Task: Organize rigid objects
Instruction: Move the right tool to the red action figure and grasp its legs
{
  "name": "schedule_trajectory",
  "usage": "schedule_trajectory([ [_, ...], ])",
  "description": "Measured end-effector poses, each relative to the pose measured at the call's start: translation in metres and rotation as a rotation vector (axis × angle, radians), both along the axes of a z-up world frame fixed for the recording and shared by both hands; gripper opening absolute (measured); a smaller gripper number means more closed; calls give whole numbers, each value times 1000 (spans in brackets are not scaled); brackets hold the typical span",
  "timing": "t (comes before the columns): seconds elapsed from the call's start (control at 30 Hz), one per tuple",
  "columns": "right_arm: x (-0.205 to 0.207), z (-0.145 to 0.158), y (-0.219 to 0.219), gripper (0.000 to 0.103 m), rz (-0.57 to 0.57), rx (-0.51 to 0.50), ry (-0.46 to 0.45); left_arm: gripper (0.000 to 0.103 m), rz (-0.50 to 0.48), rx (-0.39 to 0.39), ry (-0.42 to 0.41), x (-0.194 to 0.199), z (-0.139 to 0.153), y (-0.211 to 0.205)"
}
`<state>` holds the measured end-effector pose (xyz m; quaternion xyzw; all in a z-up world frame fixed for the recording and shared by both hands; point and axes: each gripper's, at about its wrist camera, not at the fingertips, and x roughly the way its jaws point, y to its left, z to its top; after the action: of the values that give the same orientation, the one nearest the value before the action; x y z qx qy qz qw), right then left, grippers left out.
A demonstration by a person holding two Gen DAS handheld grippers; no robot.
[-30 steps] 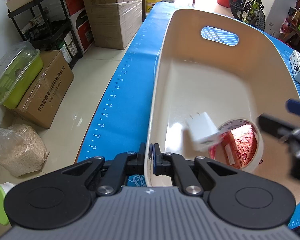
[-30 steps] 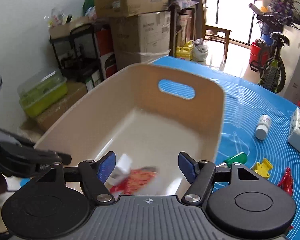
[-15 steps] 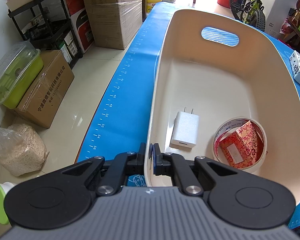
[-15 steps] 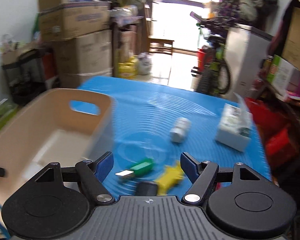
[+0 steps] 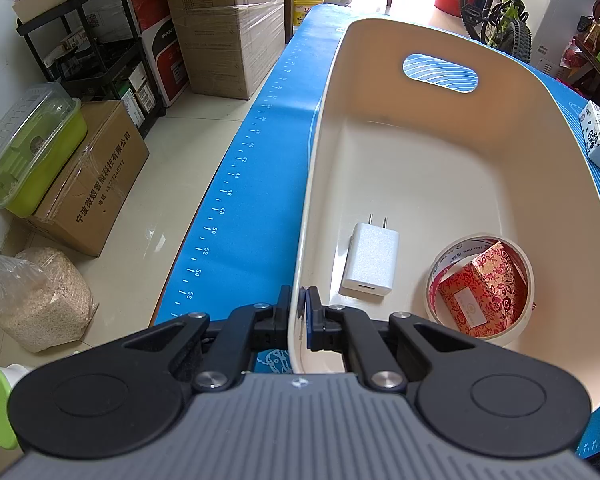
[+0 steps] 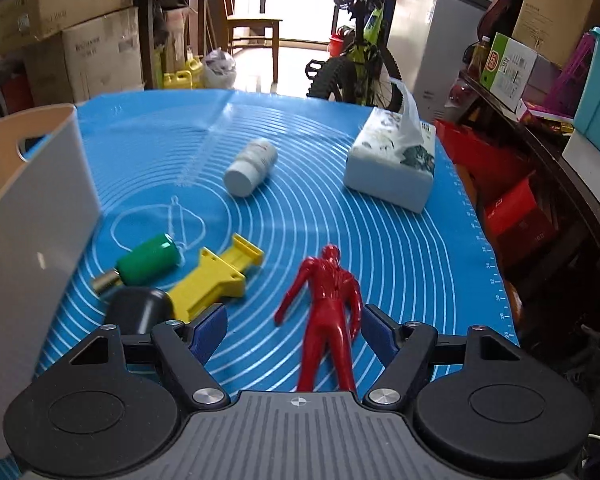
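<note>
The left gripper is clamped on the near rim of the cream plastic basket, one finger on each side of the wall. Inside, near that grip, lie a white plug-in charger and, to its right, a roll of tape ringing a red patterned box.

The right gripper is spread wide above the blue silicone mat, the red plastic figure lying between its fingers. To the left sit a yellow plastic toy, a green cylinder and a black rounded cap; farther off, a white pill bottle and a tissue pack.
</note>
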<state>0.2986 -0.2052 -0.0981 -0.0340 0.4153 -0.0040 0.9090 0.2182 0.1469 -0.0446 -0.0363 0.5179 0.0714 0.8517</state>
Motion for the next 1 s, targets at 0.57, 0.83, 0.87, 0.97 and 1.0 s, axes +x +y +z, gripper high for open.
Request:
schedule_trajectory([
  [0.57, 7, -34, -19, 39, -27, 3, 8, 8, 1, 4, -1, 0, -1, 0],
  [0.83, 4, -23, -17, 39, -36, 10, -24, 8, 0, 3, -1, -1, -1, 1],
  [0.87, 3, -22, -17, 39, -40, 15, -28, 8, 0, 3, -1, -1, -1, 1],
  [0.97, 2, -16, -20, 39, -58, 32, -41, 8, 1, 3, -1, -1, -1, 0],
  [1.0, 2, -14, -21, 39, -63, 37, -48, 8, 0, 3, -1, -1, -1, 0],
])
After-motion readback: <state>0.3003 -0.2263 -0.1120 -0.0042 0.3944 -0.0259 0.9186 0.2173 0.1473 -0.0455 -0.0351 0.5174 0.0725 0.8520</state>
